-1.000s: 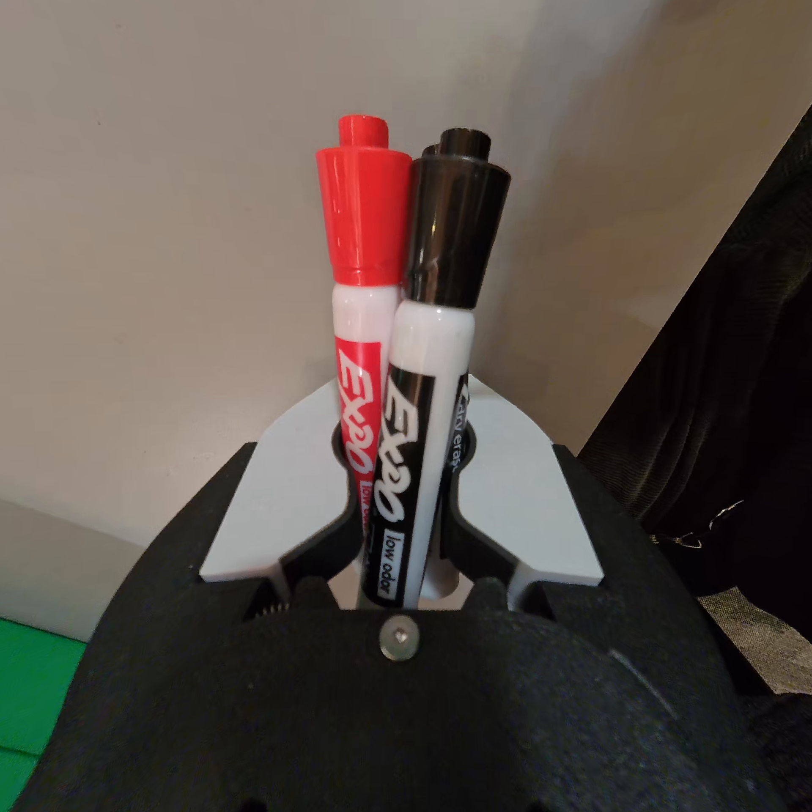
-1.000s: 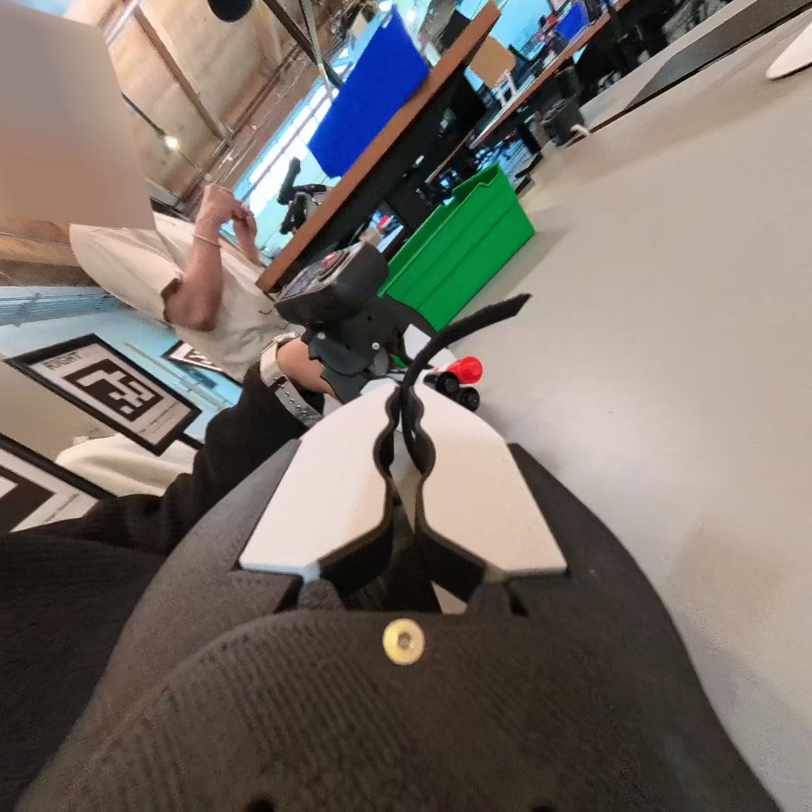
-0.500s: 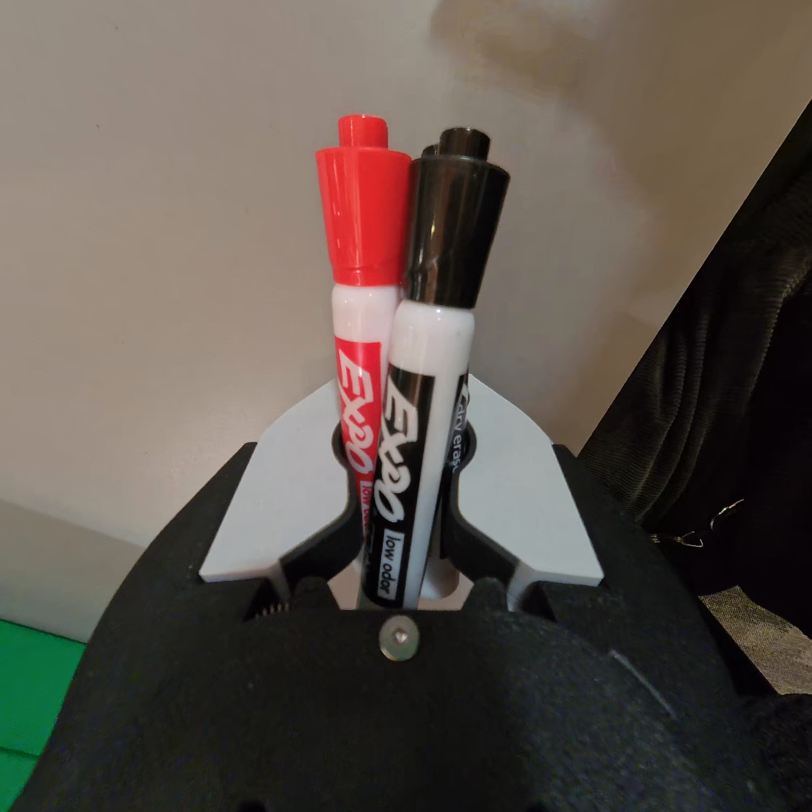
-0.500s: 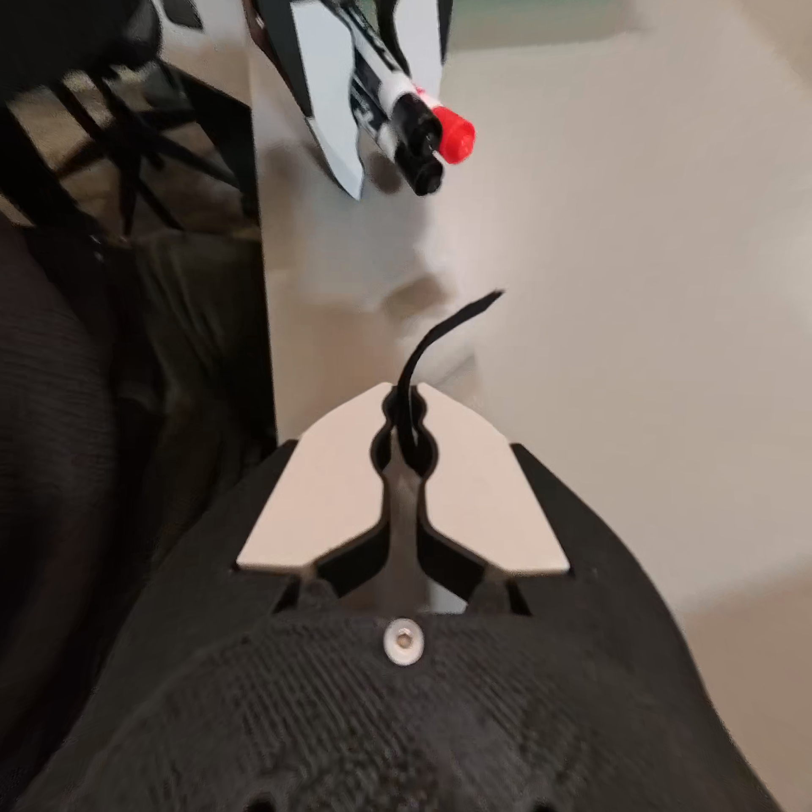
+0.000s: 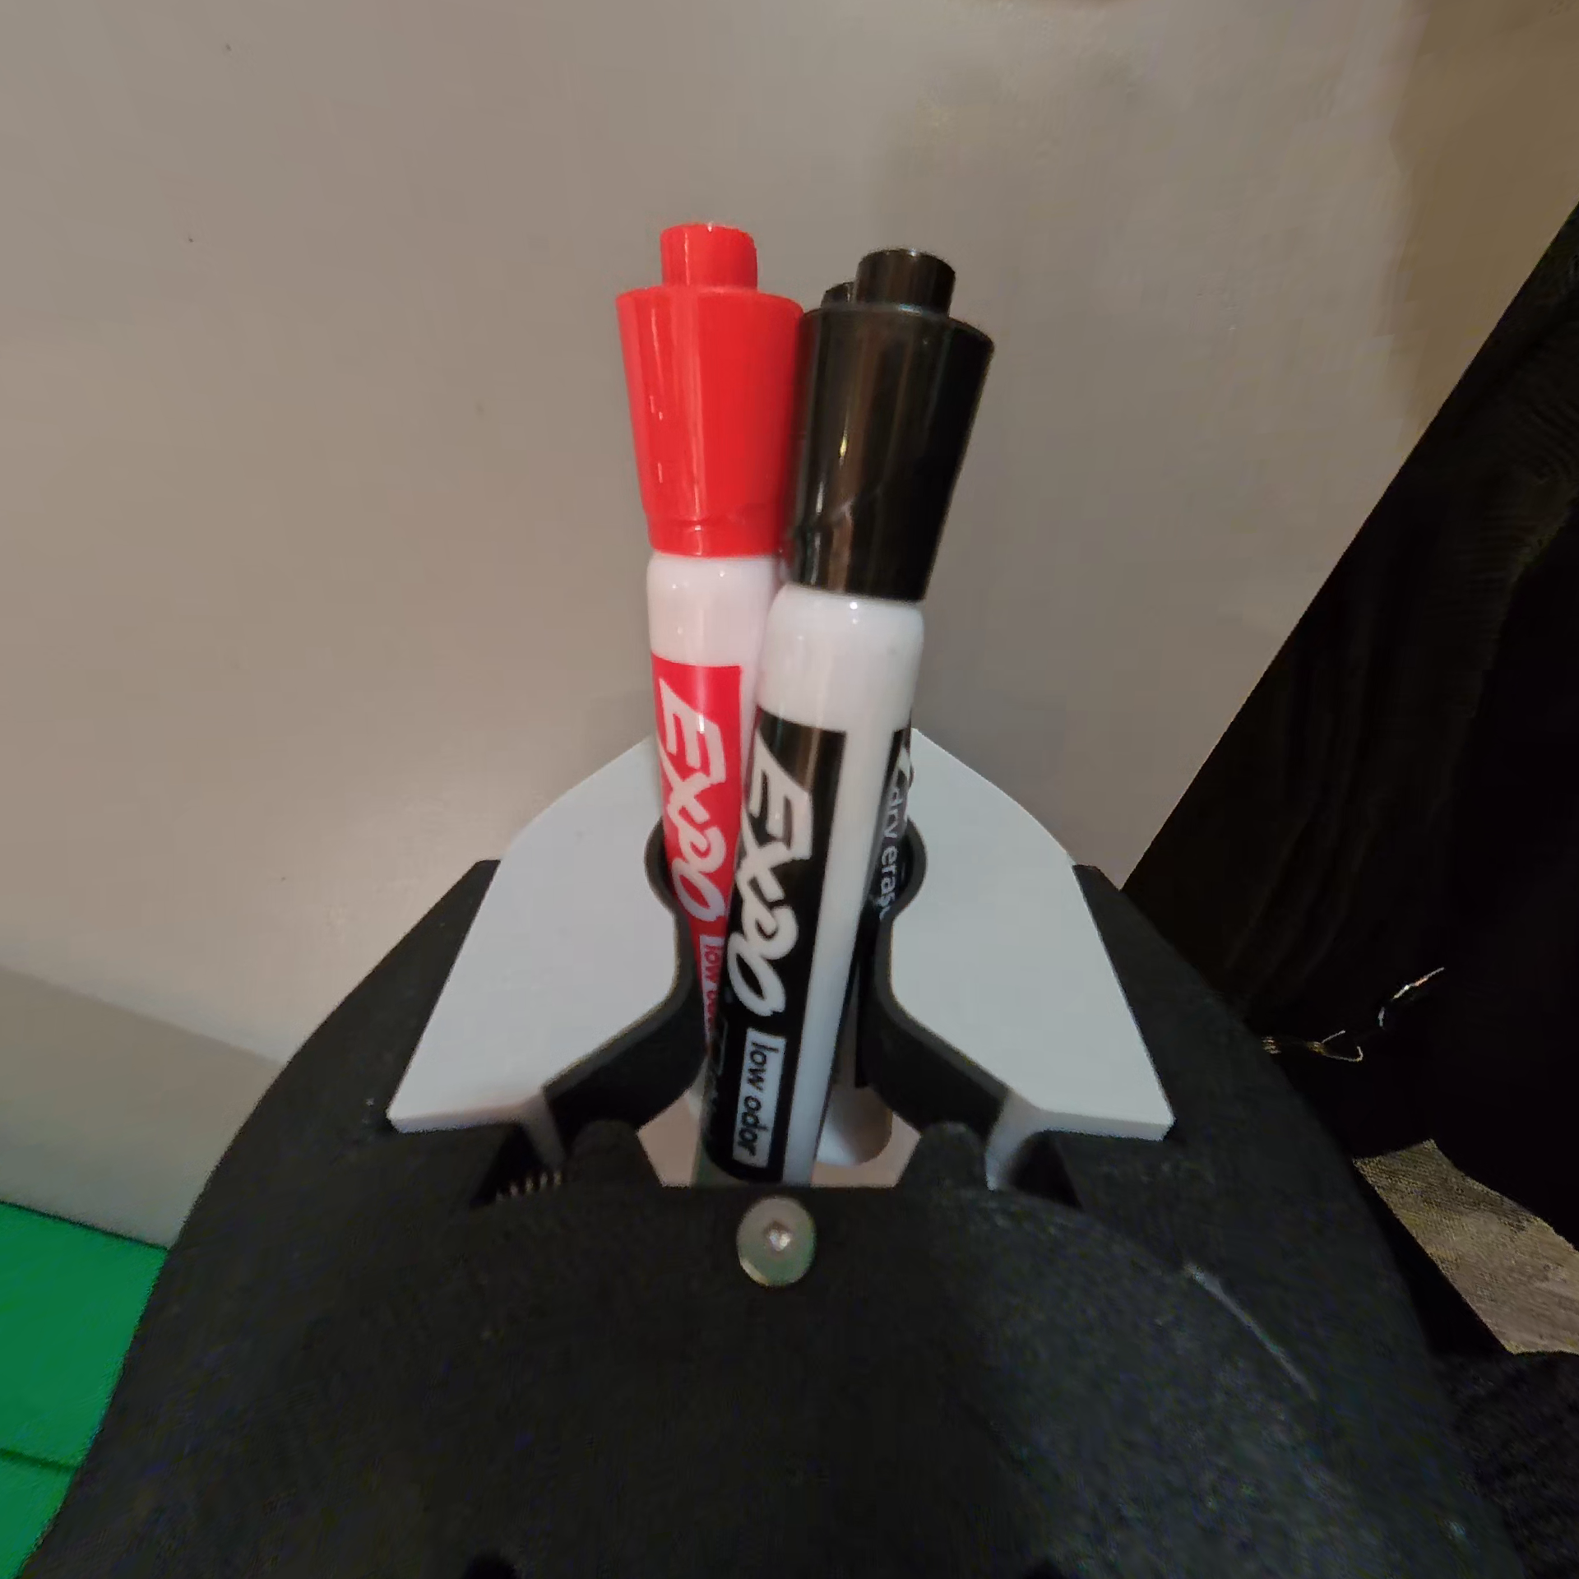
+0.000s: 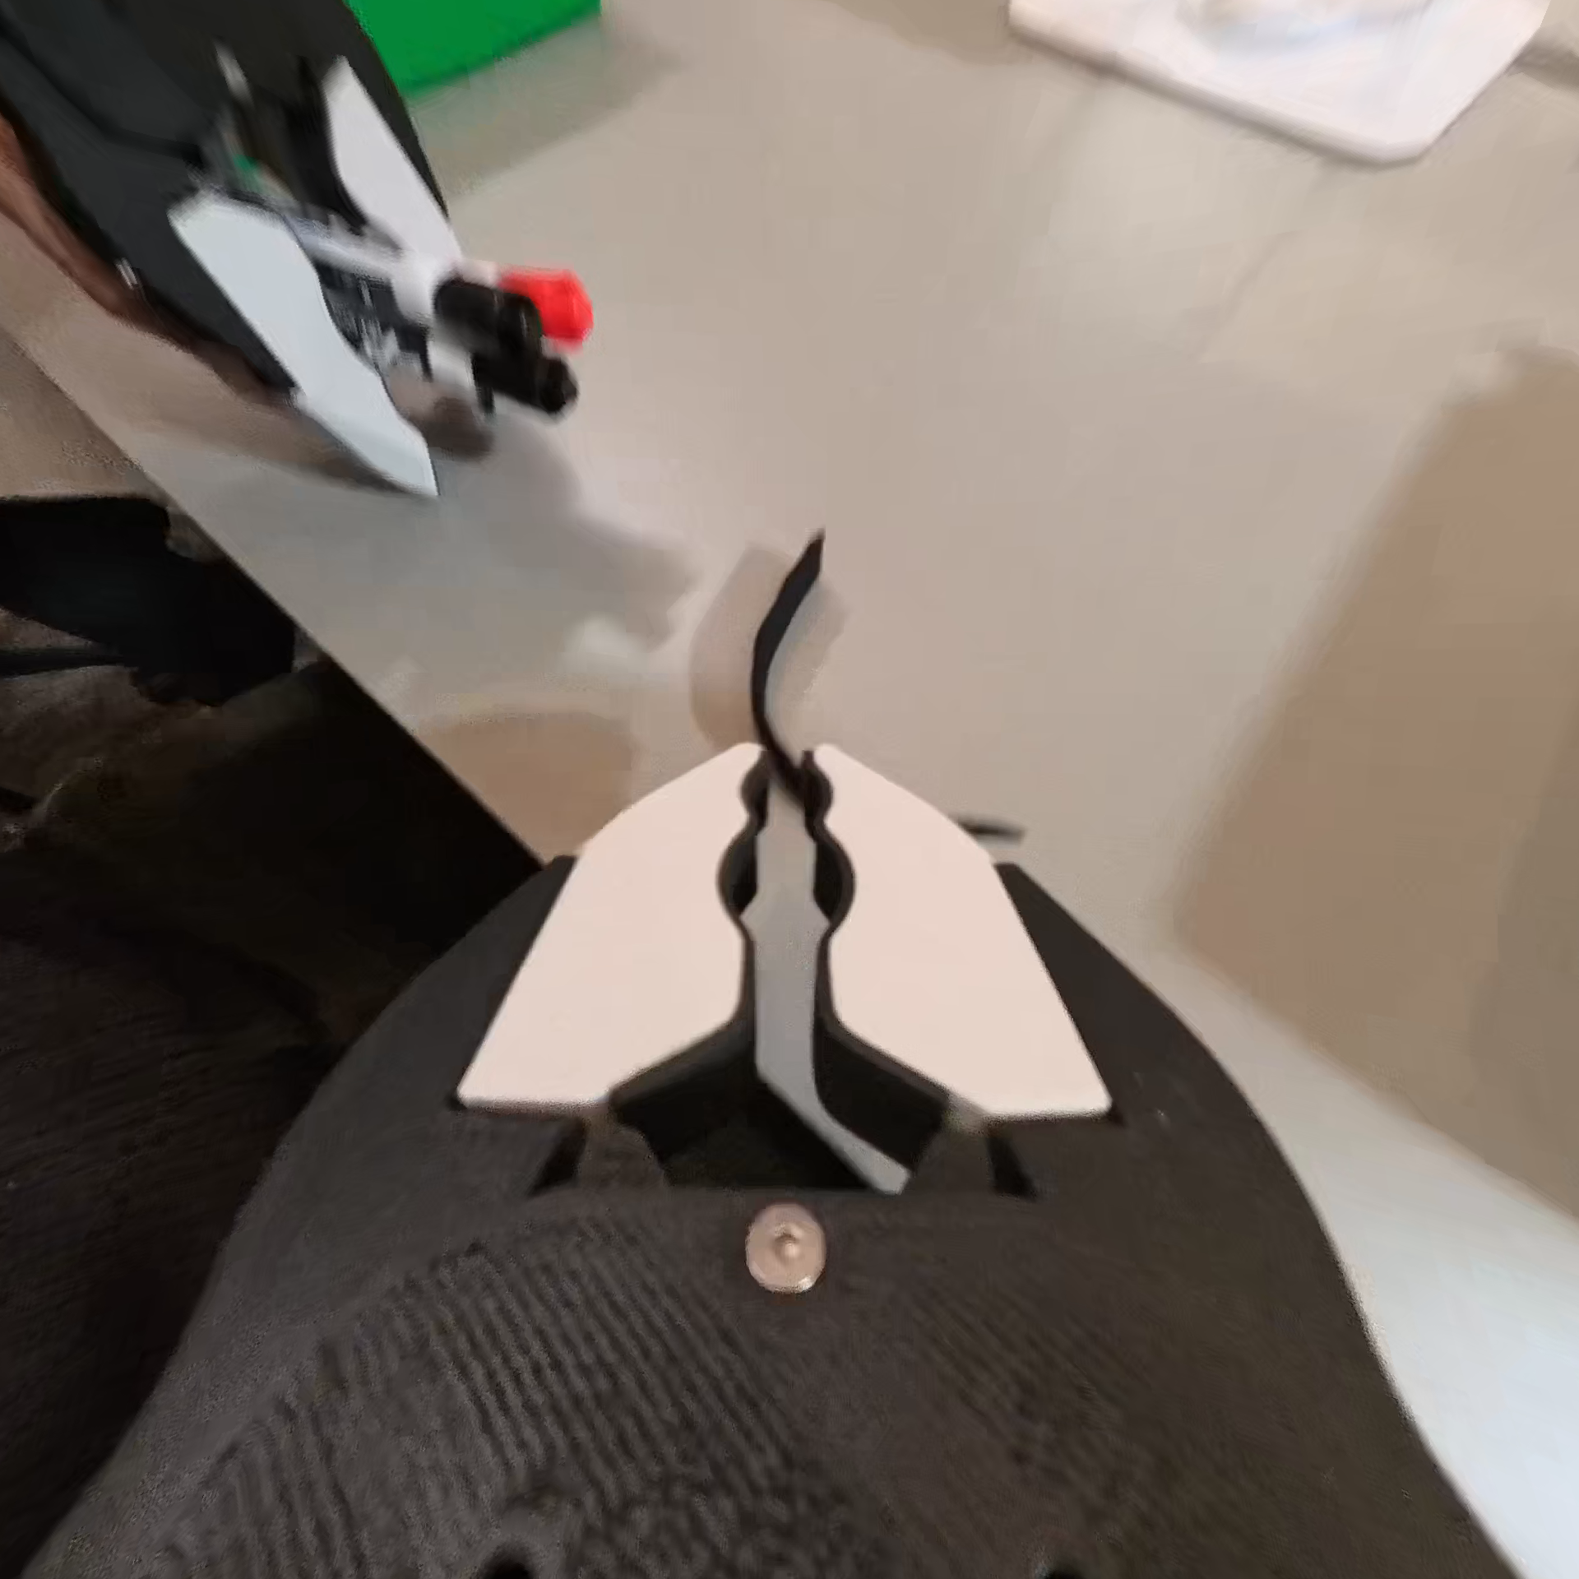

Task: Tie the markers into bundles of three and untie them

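In the right wrist view, the right gripper [image 6: 786, 769] has its white fingers nearly closed, pinching a thin black strap [image 6: 782, 649] whose free end curls up over the pale grey table [image 6: 983, 359]. Farther left, the left gripper [image 5: 782, 820] is clamped around white-barrelled markers, one red-capped marker [image 5: 705, 444] beside a black-capped marker [image 5: 884, 444], a third barely visible behind. Far off sits a green bin [image 6: 461, 34].
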### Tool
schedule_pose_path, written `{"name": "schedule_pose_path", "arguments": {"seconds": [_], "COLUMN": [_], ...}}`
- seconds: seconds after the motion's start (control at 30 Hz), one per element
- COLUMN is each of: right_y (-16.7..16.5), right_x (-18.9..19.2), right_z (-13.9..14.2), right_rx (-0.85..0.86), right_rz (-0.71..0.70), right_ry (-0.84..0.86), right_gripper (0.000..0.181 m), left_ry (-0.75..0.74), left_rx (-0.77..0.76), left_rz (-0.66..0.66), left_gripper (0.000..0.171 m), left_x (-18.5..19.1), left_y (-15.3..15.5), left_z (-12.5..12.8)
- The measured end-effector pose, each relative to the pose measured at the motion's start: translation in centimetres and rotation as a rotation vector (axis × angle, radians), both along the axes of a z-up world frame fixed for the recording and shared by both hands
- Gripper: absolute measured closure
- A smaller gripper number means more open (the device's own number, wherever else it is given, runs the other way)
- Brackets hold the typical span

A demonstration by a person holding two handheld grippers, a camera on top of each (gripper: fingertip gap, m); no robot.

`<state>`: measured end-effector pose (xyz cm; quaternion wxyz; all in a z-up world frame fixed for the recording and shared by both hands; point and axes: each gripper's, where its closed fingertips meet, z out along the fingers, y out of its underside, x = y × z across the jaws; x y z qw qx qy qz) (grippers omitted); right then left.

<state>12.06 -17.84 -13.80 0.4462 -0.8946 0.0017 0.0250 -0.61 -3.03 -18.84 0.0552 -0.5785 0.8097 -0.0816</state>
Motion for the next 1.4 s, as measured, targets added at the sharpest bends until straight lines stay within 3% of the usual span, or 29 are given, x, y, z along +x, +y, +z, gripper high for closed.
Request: {"name": "schedule_pose_path", "arguments": {"seconds": [0.1,0.2,0.3,0.43,0.57,0.7,1.13,1.4], "right_y": [-1.1,0.1,1.8,3.0,4.7,4.8,4.3,3.8], "right_x": [-0.6,0.4,0.8,4.7,6.4,8.8,6.1,6.0], "right_z": [-3.1,-3.7,-3.6,-3.1,-2.8,-3.2,-0.1,-1.1], "right_rx": [-0.126,-0.134,-0.1,-0.074,-0.049,-0.085,0.075,0.021], "right_rz": [-0.034,-0.078,-0.087,-0.123,-0.123,-0.162,-0.07,-0.044], "right_ry": [0.035,0.04,0.089,-0.081,-0.036,-0.124,0.006,-0.018], "right_gripper": [0.146,0.131,0.128,0.138,0.136,0.14,0.124,0.108], "left_ry": [-0.003,-0.003,-0.004,-0.005,-0.002,-0.002,-0.001,0.002], "left_rx": [-0.001,-0.001,-0.002,-0.002,-0.001,-0.001,0.001,0.001], "left_rz": [0.0,-0.001,0.0,-0.003,-0.001,-0.001,-0.004,-0.004], "left_gripper": [0.127,0.127,0.127,0.127,0.127,0.127,0.127,0.127], "left_x": [0.0,0.0,0.0,0.0,0.0,0.0,0.0,0.0], "left_y": [0.0,0.0,0.0,0.0,0.0,0.1,0.1,0.0], "left_z": [0.0,0.0,0.0,0.0,0.0,0.0,0.0,0.0]}}
